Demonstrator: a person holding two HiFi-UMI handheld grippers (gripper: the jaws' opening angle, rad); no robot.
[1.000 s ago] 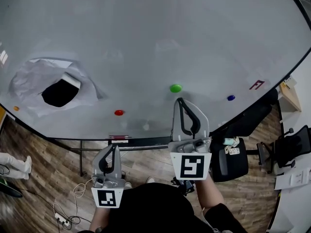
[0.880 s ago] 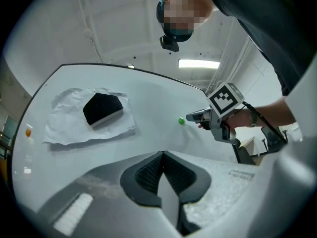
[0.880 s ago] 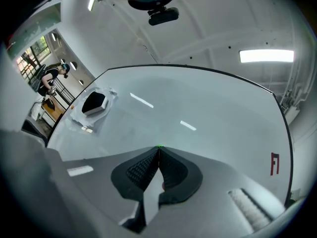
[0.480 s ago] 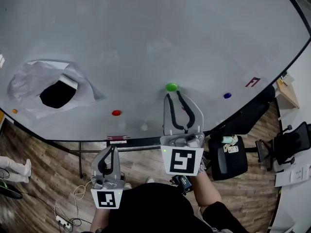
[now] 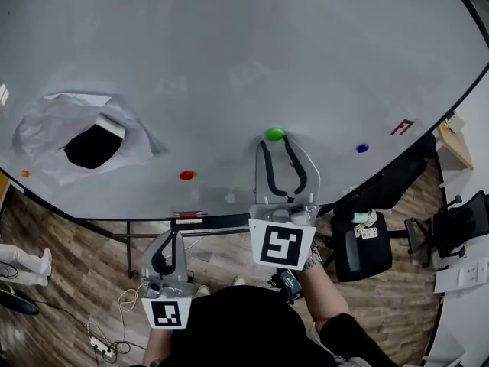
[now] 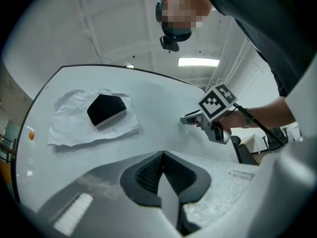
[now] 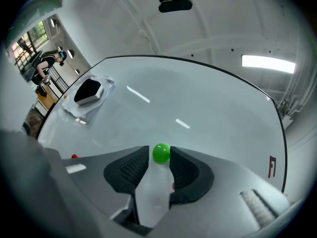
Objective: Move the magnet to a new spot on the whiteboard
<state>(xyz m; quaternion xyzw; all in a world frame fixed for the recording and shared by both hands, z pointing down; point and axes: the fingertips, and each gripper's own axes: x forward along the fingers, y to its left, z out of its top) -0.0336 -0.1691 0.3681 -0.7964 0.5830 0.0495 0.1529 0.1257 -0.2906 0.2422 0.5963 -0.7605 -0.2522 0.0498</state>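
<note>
White whiteboard (image 5: pixel 229 52) spans the view. Below the whiteboard's bottom edge, the left gripper (image 6: pixel 162 157) is pressed together, empty. At the whiteboard's lower middle, the right gripper (image 5: pixel 275 144) has its jaws opening around the green magnet (image 5: pixel 275 134), unpinched.

whiteboard (image 5: pixel 229 52): cut off top, left | red mark (image 5: pixel 403 126): too small to read | white speck (image 5: pixel 229 198): unidentifiable

Camera setup: three views, one whiteboard (image 5: pixel 229 52).
Head view looks forward and steeply down from farthest off, taking in the board and the wood floor (image 5: pixel 61 281). Left gripper view looks across the board from low and further back. Right gripper view sits close to the green magnet (image 7: pixel 161 152). All three share the black eraser (image 5: pixel 93 145) on crumpled paper (image 5: pixel 46 128).
</note>
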